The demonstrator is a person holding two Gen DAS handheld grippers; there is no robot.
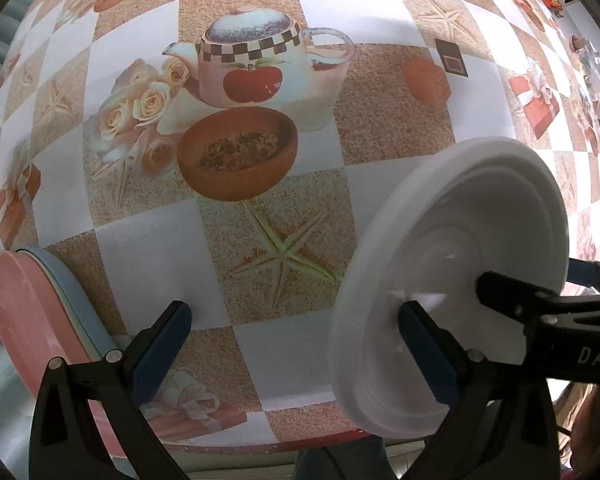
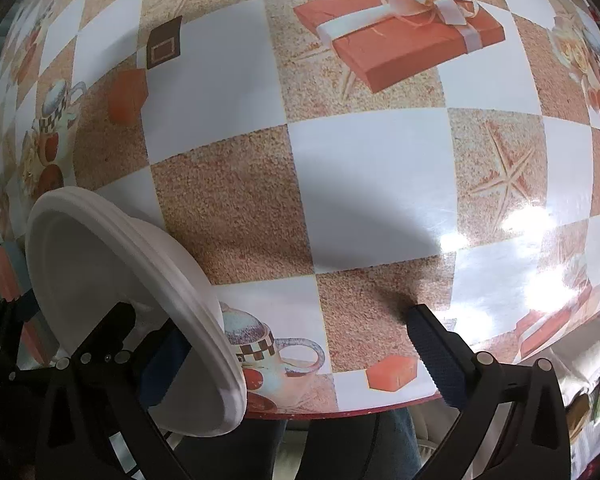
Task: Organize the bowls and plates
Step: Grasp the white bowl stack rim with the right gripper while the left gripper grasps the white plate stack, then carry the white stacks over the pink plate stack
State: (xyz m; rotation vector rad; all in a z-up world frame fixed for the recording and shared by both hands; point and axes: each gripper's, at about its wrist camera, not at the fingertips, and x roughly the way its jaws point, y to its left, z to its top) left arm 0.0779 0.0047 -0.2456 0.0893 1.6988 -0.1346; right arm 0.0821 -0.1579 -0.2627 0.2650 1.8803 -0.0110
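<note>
A white plate [image 1: 452, 264] stands tilted on its edge near the table's front edge, between my two grippers. My left gripper [image 1: 296, 352] is open wide, and its right finger [image 1: 428, 356] crosses the plate's face. A finger [image 1: 508, 296] of my right gripper reaches onto the same plate from the right. In the right wrist view the white plate [image 2: 112, 280] leans at the left, over the left finger of my open right gripper [image 2: 300, 360]. Neither gripper's jaws close around the plate. A pink plate [image 1: 28, 320] lies on top of a light blue one [image 1: 76, 292] at the far left.
The table [image 2: 372, 184] wears a glossy checked cloth printed with teapots, bowls, gift boxes and starfish. Its red-trimmed front edge [image 2: 340, 412] runs just below my fingers, with a person's jeans [image 2: 380, 448] under it. Small clutter [image 1: 596, 80] sits at the far right.
</note>
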